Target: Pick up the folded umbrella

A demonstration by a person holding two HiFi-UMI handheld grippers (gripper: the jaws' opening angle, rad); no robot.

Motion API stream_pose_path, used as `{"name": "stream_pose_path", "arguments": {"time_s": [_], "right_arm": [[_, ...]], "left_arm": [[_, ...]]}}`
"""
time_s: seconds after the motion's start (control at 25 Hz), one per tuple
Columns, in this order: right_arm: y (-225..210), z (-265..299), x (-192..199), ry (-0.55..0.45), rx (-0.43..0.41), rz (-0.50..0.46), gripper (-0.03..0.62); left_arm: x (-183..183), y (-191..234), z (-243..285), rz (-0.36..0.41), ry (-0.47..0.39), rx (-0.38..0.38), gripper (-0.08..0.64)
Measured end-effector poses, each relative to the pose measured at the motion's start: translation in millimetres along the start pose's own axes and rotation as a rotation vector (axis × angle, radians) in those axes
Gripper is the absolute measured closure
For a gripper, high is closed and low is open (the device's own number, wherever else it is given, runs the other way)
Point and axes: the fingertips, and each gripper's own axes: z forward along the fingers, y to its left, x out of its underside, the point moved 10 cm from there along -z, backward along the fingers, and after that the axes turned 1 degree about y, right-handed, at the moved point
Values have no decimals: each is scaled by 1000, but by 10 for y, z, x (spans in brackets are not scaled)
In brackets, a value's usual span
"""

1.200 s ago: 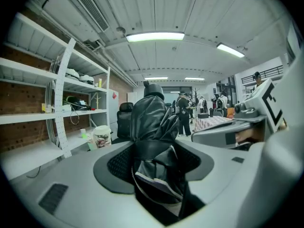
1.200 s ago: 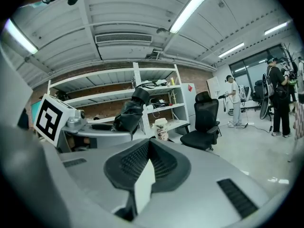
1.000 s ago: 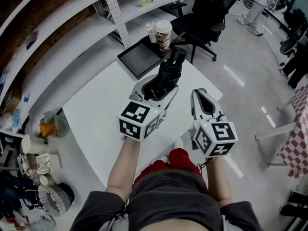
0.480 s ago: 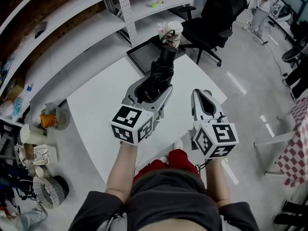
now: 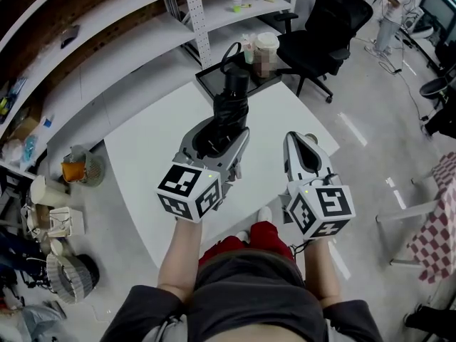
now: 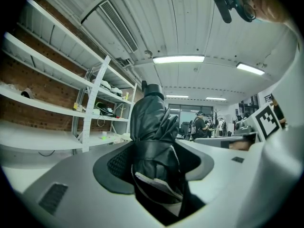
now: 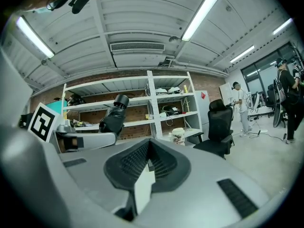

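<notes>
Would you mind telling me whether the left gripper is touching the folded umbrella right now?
Touching. In the left gripper view, the left gripper has its fingers pressed on both sides of the folded umbrella, no gap.

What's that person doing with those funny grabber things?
A person holds a two-jaw gripper in each hand. The left gripper is clamped on a black folded umbrella and holds it up off the white table, with the umbrella pointing away from the person. The right gripper is shut with nothing in it, beside the left one. So the umbrella is picked up.
</notes>
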Motion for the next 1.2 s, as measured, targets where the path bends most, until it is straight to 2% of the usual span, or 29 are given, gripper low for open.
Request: {"name": "stream_pose_path", "arguments": {"time_s": [0.4,1.2], "right_arm": [[132,-85,-8,-12,-24,-5,574],[353,-180,9,-24,-66,-14,574]], "left_arm": [[69,-31,-216,-38,-19,-26,301],[102,-92,-521,-60,-52,-51,301]]}}
